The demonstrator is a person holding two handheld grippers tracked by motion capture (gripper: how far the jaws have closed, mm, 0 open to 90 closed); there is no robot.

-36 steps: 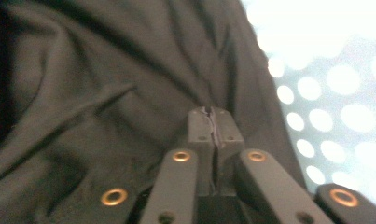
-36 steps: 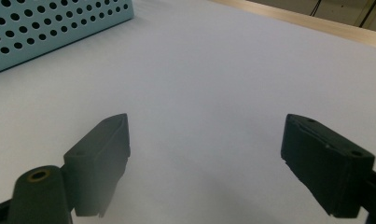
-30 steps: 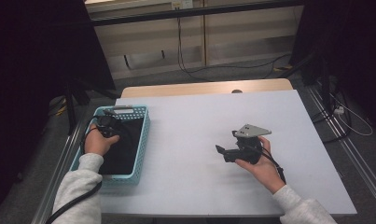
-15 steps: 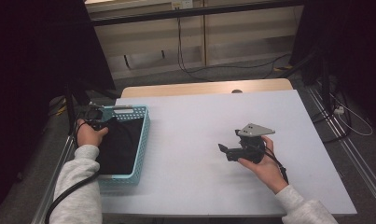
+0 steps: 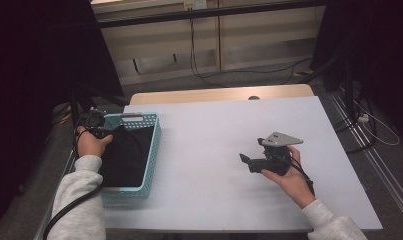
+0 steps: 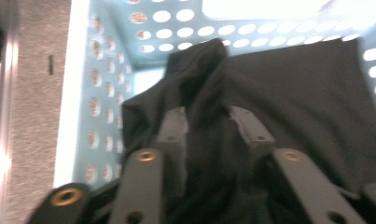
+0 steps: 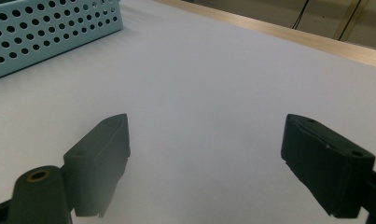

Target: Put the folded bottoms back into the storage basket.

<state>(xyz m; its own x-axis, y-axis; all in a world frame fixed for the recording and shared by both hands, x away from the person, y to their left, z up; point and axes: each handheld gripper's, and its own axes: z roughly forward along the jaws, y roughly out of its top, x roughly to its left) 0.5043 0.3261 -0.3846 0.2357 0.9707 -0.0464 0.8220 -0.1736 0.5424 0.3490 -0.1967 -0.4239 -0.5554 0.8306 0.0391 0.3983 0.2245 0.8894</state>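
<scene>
The white desk gives a broad bare surface, likely for spreading the cloth out. At its near-left edge sits the light blue basket, keeping the black cloth gathered within the person's reach. The left gripper has its fingers pinching a raised fold of that cloth, probably to lift it out. The right gripper hovers low over the desk's right side, fingers spread wide, seemingly waiting to help.
</scene>
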